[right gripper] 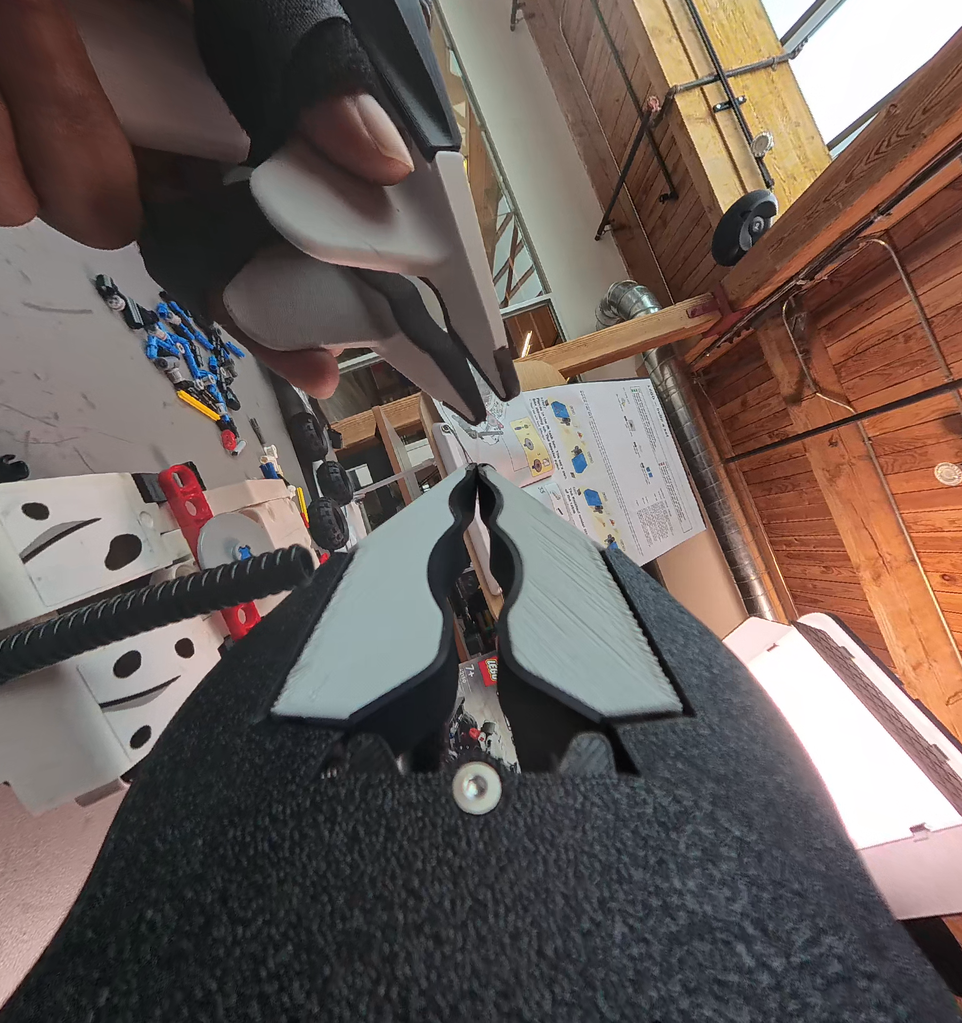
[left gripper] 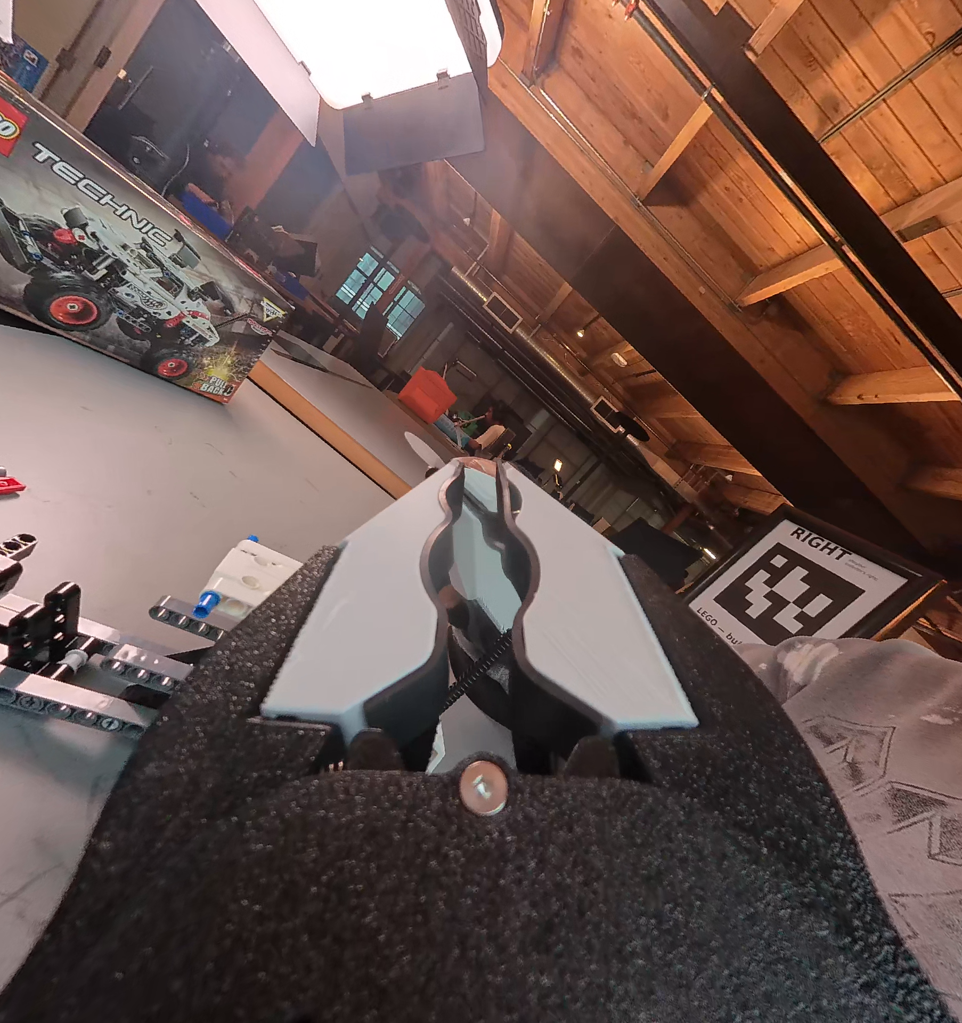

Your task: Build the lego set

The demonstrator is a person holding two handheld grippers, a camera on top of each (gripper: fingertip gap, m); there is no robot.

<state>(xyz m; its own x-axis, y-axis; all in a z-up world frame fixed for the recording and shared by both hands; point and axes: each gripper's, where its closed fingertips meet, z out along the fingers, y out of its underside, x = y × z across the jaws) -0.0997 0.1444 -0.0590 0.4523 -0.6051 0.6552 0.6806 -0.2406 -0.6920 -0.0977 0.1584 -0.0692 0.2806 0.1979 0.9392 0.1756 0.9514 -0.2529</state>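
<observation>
My left gripper point(left gripper: 479, 468) points up and away over the grey table point(left gripper: 135, 487); its jaws stand a narrow gap apart and I see nothing held. It also shows in the right wrist view point(right gripper: 491, 403), held by a hand point(right gripper: 52, 138), tips slightly apart. My right gripper point(right gripper: 477, 469) is shut with its tips touching, and nothing shows between them. A black and grey Technic frame point(left gripper: 52, 664) lies left of the left gripper. White spotted body panels point(right gripper: 69, 531), a red beam point(right gripper: 191, 509) and a black ribbed hose point(right gripper: 135, 609) lie left of the right gripper.
The set's box point(left gripper: 108, 249) stands at the table's far left. A white block with a blue pin point(left gripper: 246, 575) and a red plate point(left gripper: 0, 486) lie near the frame. Blue and black pins point(right gripper: 191, 343), black tyres point(right gripper: 329, 498) and an instruction sheet point(right gripper: 595, 454) lie beyond. Left and right tips are no more than a few centimetres apart.
</observation>
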